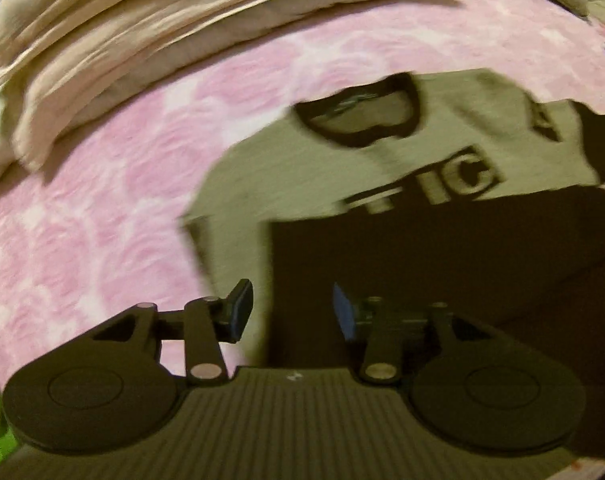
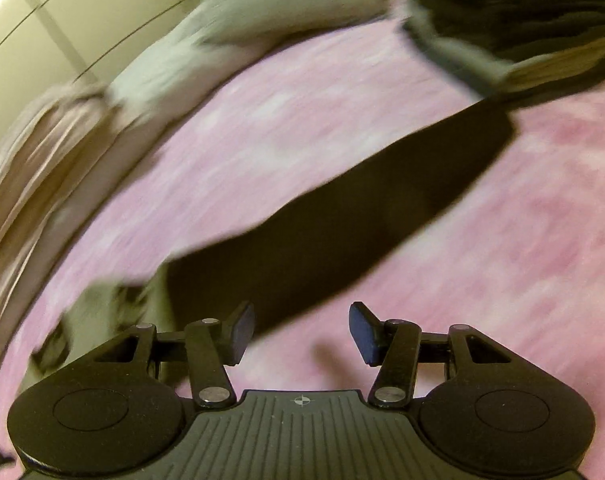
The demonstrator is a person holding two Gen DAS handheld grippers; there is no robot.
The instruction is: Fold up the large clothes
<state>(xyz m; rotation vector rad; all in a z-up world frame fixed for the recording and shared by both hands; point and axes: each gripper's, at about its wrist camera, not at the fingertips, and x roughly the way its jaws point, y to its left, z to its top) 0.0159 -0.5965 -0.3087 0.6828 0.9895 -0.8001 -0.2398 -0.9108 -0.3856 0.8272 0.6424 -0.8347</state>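
A pink blanket [image 1: 102,208] is being covered at right by the grey-and-black shirt [image 1: 286,176], lying flat. Beige bedding [image 1: 122,40] is being seen far. The left gripper [image 1: 290,312] and right gripper [image 2: 300,332] are being held wide open, nothing grasped.

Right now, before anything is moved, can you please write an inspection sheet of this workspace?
Surface: pink floral blanket, mostly bare.
Job's things: shirt, grey top with black collar and lettering, black lower part, lying flat; black sleeve stretched out.
Clutter: beige bedding heaped at far edge; dark and light cloth pile.
Grippers: left gripper open, empty; right gripper open, empty.
Cables: nothing seen.
Surroundings: pale panelled wall; images blurred.
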